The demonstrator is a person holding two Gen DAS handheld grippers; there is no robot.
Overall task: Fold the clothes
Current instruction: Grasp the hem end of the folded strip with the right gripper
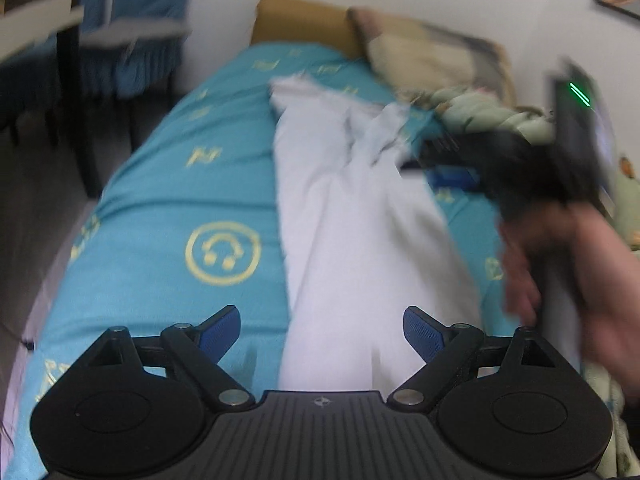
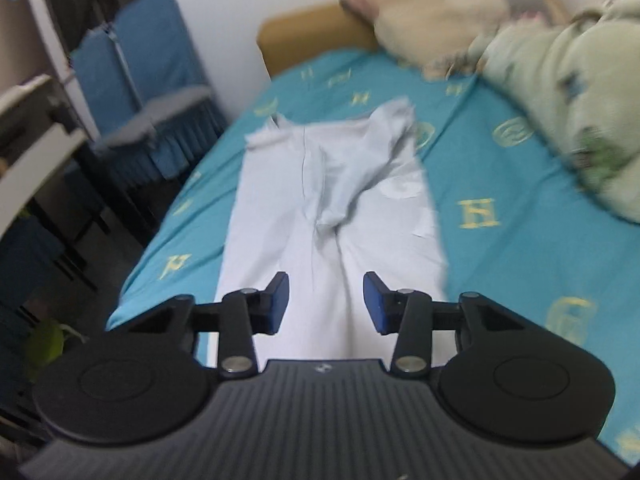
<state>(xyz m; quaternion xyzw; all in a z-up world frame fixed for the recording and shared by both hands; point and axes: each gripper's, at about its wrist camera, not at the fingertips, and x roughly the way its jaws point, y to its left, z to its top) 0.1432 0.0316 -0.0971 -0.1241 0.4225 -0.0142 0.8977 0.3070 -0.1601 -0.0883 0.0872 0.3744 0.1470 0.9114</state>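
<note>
A pale white garment [image 2: 332,208] lies lengthwise down the middle of a bed [image 2: 500,248] covered in a teal sheet with yellow motifs. Its far end is rumpled, with a fold raised along the centre; the long side edges run roughly straight. Bare sheet lies on both sides of the garment. The left gripper [image 1: 322,334] hovers above the near end of the cloth, jaws spread wide and holding nothing. The right gripper [image 2: 326,304] is likewise released, its blue pads [image 2: 276,304] parted over the near end of the garment; in the left wrist view it appears blurred at the right, held by a hand [image 1: 572,276]. A light green quilt [image 2: 568,92] is heaped along the right side. Pillows [image 2: 444,12] rest against an ochre headboard [image 2: 308,36]. Blue-covered chairs [image 2: 148,80] stand left of the bed.
</note>
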